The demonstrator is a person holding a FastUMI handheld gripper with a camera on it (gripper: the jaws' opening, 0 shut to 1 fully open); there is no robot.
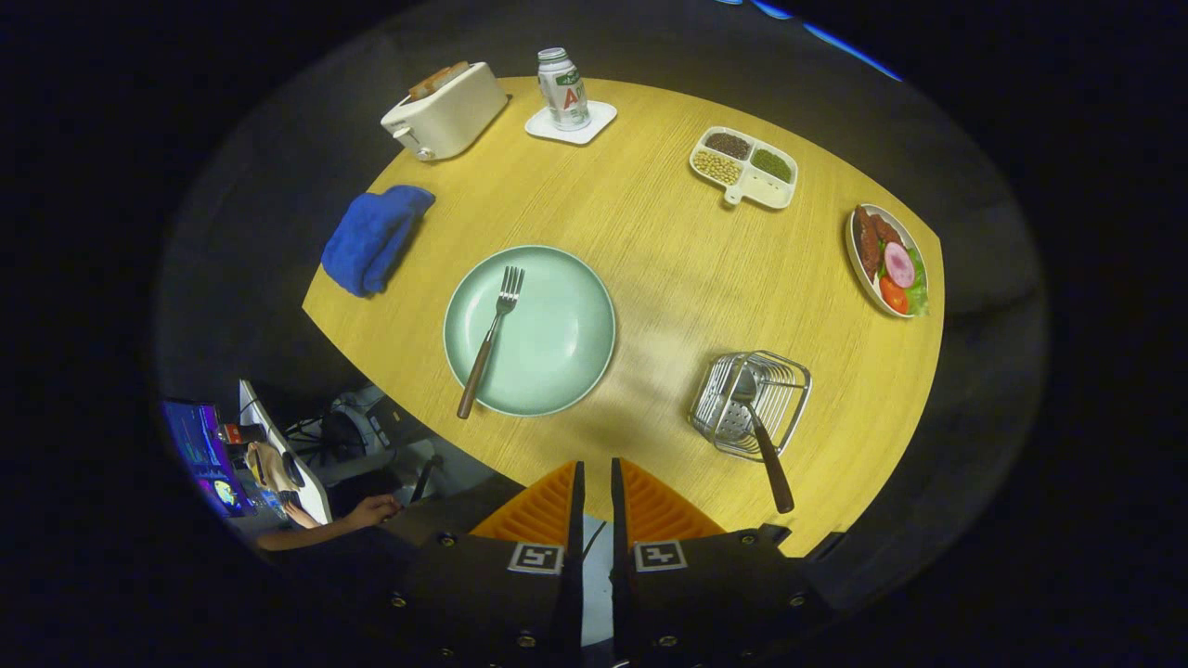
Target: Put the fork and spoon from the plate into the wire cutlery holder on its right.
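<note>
While the gripper (594,482) hangs high above the near edge of the wooden table (668,269), its fingers are nearly closed and grasp nothing. The plate (557,343) lies near the near-left edge with the fork (492,339) across it. In the wire cutlery holder (752,401), toward the near-right corner, leans the spoon (761,436).

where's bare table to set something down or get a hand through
Widest bare patch: mid-table, bordered by plate, divided dish, food plate and wire holder. Tighter between blue cloth and toaster. Gripper nearly shut, empty.
</note>
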